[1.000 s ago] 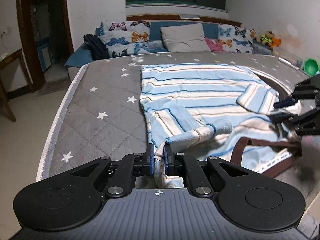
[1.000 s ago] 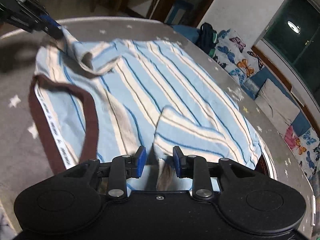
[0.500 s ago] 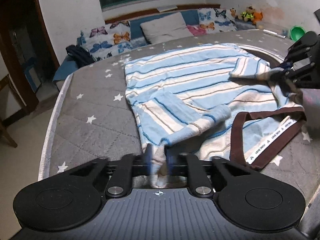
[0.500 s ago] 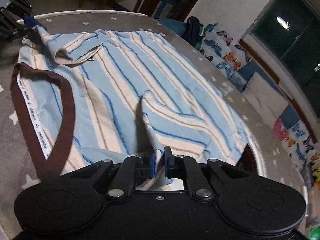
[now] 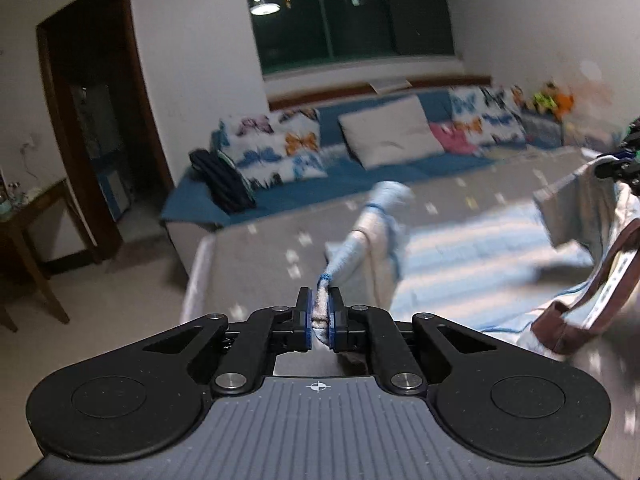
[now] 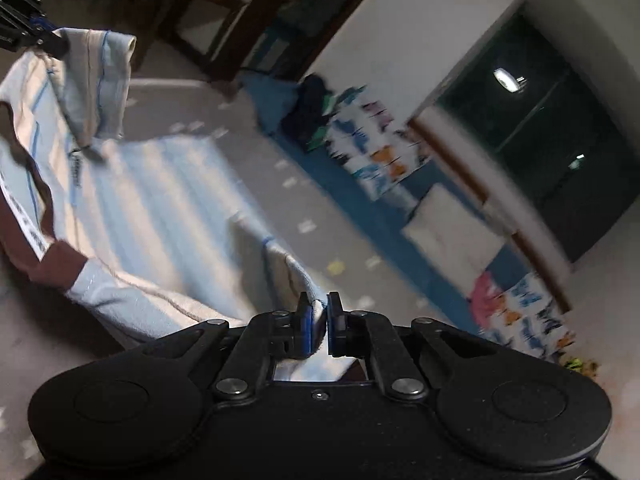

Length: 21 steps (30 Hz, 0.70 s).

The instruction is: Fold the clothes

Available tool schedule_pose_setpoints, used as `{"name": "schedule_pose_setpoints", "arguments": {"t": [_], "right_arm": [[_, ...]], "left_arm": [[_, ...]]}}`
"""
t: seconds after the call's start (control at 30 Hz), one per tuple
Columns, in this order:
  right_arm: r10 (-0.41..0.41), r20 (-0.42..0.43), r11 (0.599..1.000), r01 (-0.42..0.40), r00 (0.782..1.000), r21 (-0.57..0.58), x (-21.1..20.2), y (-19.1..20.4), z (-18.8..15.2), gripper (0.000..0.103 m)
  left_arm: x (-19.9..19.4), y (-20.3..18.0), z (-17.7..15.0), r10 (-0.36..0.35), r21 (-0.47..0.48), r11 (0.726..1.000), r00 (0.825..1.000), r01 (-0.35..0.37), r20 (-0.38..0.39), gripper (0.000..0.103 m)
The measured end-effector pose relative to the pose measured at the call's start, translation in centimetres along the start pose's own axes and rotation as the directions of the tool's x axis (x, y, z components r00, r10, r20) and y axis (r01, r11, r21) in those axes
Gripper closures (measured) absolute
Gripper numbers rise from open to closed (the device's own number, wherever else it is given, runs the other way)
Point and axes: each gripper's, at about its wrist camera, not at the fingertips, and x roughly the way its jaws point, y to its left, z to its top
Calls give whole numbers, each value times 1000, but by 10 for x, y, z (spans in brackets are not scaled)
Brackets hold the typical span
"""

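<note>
- the left claw (image 5: 319,316) is pinched tight on a cuff of the striped shirt (image 5: 472,276), its blue pads (image 5: 305,317) nearly together with a wad of cream and blue cloth between them.
- from that grip a sleeve (image 5: 374,236) runs up and away, held off the bed (image 5: 256,256), the fabric draped and twisted.
- the right claw (image 6: 318,320) is likewise clamped on a fold of the same shirt, with pale blue cloth squeezed between its pads (image 6: 305,326) and spilling out underneath.
- in the left wrist view the right claw (image 5: 624,164) shows at the far right edge, raised, with a flap of shirt hanging from it.
- in the right wrist view the left claw (image 6: 48,42) shows at the top left, a sleeve (image 6: 98,88) dangling from it.
- the striped shirt (image 6: 160,208) is slung between the two claws, its near edge lifted while its middle lies on the grey, star-patterned bed (image 6: 280,184).
- the brown collar band (image 5: 588,292), with a white printed tape along its inside, sags in a loop at the right of the left wrist view; from the right wrist it is the dark loop (image 6: 30,224) at the left.
- both views are smeared with blur, so the stripes read only as soft bands.
- beyond the bed stands a blue sofa (image 5: 280,196) with butterfly cushions (image 5: 280,148) and a plain pale pillow (image 5: 388,132).
- a dark bundle of clothing (image 5: 224,180) sits at the sofa's left end.
- a dark window (image 5: 348,12) reflects a ceiling light, and a wooden doorway (image 5: 92,120) opens on the left.
</note>
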Motion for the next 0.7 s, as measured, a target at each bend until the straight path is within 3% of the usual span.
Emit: {"name": "schedule_pose_setpoints", "arguments": {"t": [0.27, 0.37, 0.43, 0.57, 0.7], "right_arm": [[-203, 40, 979, 203, 978, 3, 35, -70, 77, 96], [-279, 92, 960, 278, 956, 24, 42, -92, 104, 96], [-322, 132, 946, 315, 937, 70, 41, -107, 121, 96], [-295, 145, 955, 285, 944, 87, 30, -100, 101, 96], [-267, 158, 962, 254, 951, 102, 20, -93, 82, 96]], "left_arm": [[24, 35, 101, 83, -114, 991, 995, -76, 63, 96], [27, 44, 139, 153, -140, 981, 981, -136, 118, 96], [23, 52, 169, 202, -180, 969, 963, -171, 176, 96], [12, 57, 188, 219, -210, 962, 950, -173, 222, 97], [0, 50, 172, 212, -185, 968, 951, -172, 223, 96]]}}
